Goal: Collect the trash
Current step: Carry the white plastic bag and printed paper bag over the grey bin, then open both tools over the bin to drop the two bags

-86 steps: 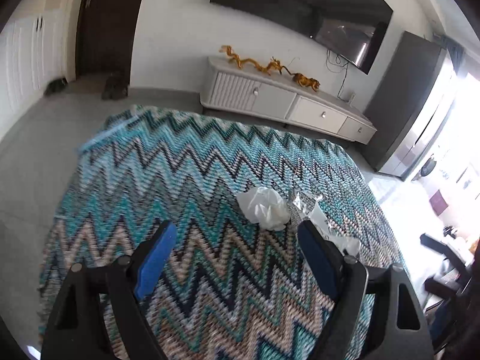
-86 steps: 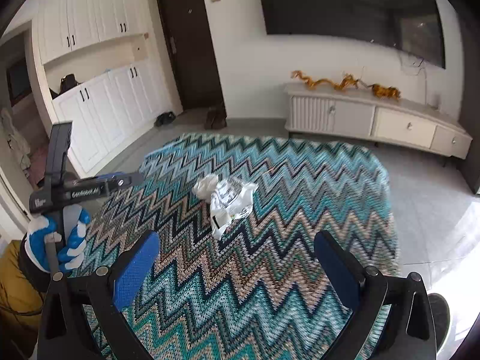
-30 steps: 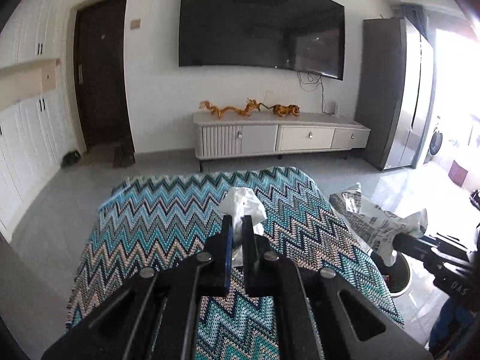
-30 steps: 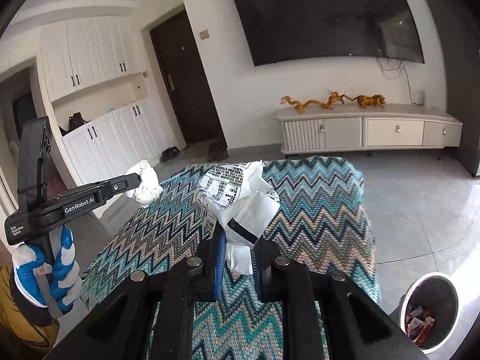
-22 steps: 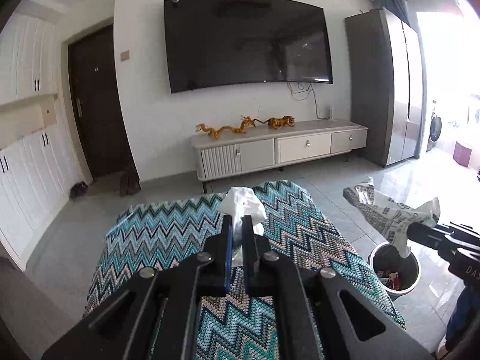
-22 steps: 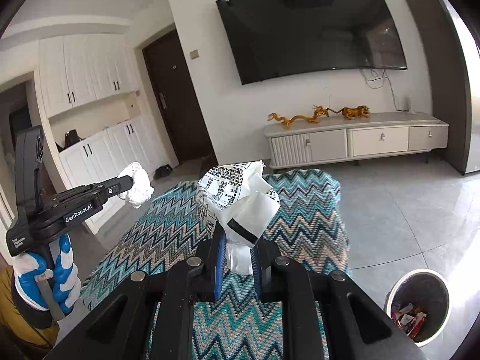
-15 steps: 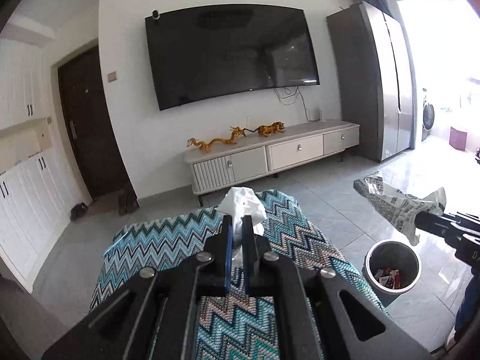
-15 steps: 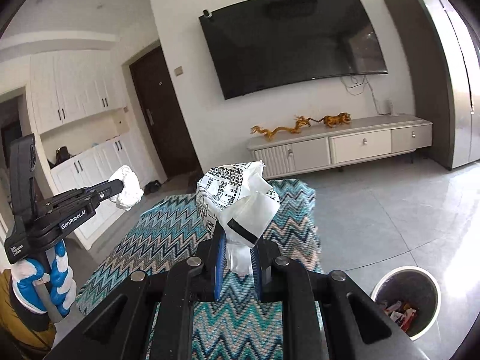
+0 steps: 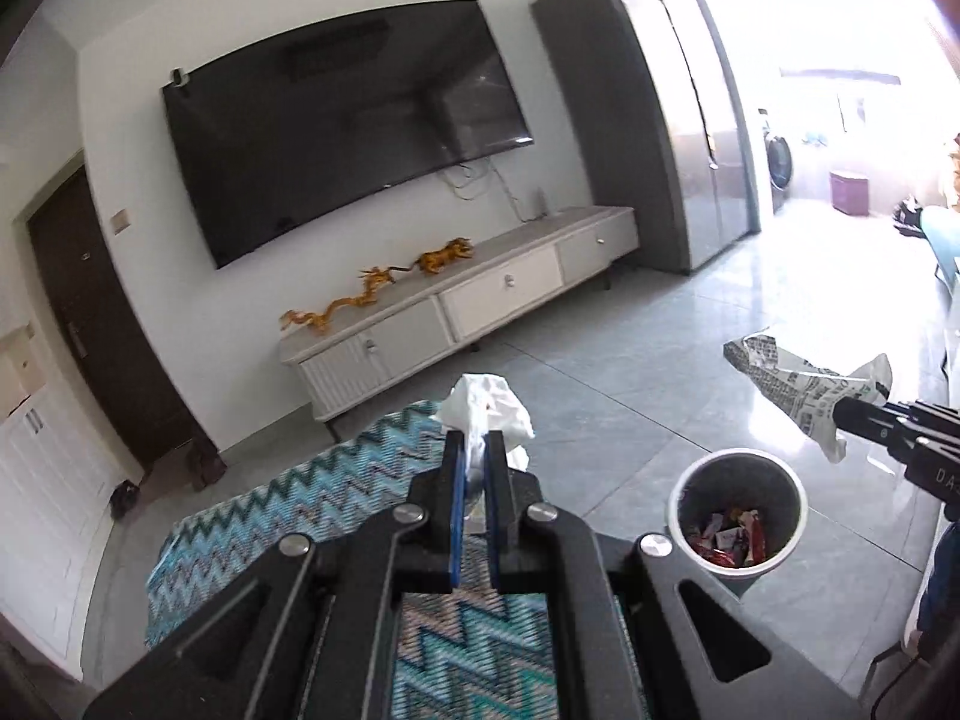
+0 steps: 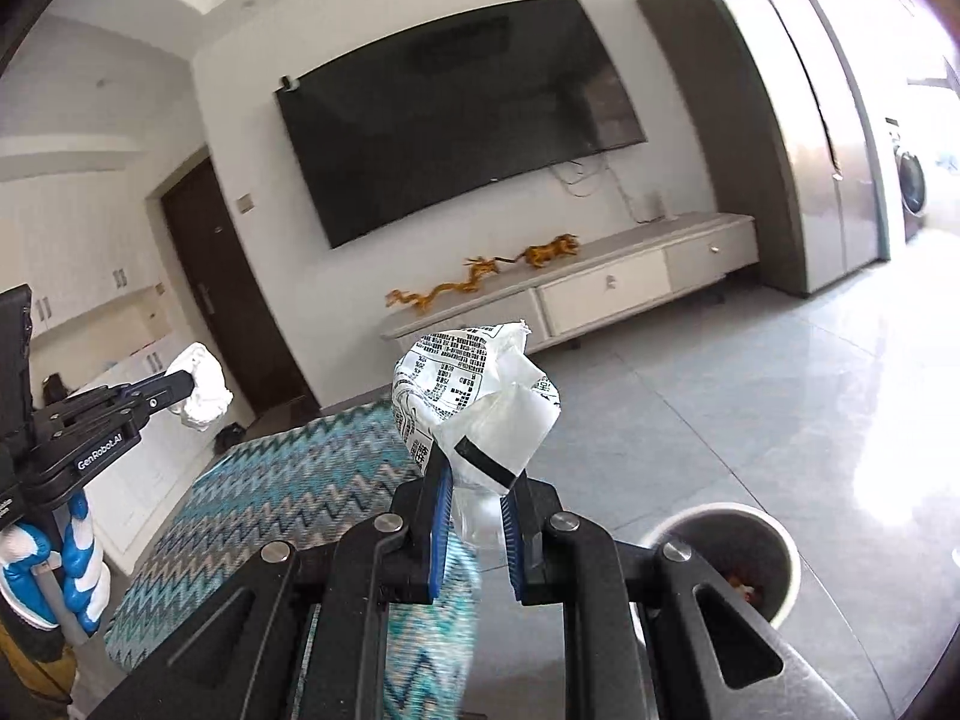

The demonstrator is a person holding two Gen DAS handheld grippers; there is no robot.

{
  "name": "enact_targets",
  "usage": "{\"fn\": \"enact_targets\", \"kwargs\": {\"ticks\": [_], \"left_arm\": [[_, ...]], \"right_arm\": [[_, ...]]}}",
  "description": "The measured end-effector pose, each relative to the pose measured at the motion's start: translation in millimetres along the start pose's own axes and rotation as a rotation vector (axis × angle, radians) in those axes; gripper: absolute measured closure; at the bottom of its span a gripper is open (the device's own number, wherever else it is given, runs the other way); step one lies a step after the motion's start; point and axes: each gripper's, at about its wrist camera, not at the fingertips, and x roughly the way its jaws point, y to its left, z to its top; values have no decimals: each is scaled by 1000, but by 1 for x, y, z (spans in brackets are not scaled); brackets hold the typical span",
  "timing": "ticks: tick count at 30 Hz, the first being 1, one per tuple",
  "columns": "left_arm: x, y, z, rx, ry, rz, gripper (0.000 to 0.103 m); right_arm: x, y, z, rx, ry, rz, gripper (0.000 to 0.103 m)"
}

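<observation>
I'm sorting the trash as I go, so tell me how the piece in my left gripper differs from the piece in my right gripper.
The crumpled tissue in the left gripper is plain white and soft; the printed wrapper in the right gripper is a glossy film covered in black text. The tissue is pinched between nearly closed jaws, while the wrapper holds its jaws wider apart. Both are crumpled, lifted above the rug, near the trash bin.

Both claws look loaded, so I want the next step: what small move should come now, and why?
Probably carry the right claw over the bin and open it: it is shut on the wrapper, and the bin sits just right of it on the floor.
</observation>
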Motion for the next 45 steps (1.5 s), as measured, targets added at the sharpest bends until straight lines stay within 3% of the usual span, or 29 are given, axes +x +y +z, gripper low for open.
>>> {"fn": "enact_targets", "kwargs": {"ticks": [5, 10, 19, 30, 32, 33, 36, 45], "left_arm": [[40, -53, 15, 32, 52, -135, 98], [102, -103, 23, 4, 191, -333, 98], [210, -184, 0, -48, 418, -505, 97], [278, -216, -18, -107, 526, -602, 94], [284, -215, -19, -122, 533, -602, 92], [285, -213, -19, -129, 534, -605, 86], [283, -200, -17, -156, 514, -610, 53], [240, -166, 1, -112, 412, -587, 51]], "right_arm": [[2, -48, -14, 71, 30, -83, 88], [15, -100, -35, 144, 105, -171, 88], [72, -178, -74, 256, 250, -260, 88], [136, -228, -94, 276, 363, -325, 86], [141, -231, -97, 269, 373, -347, 80], [143, -232, -98, 261, 379, -357, 77], [142, -230, -99, 244, 388, -384, 61], [117, -191, -66, 168, 331, -437, 48]]}}
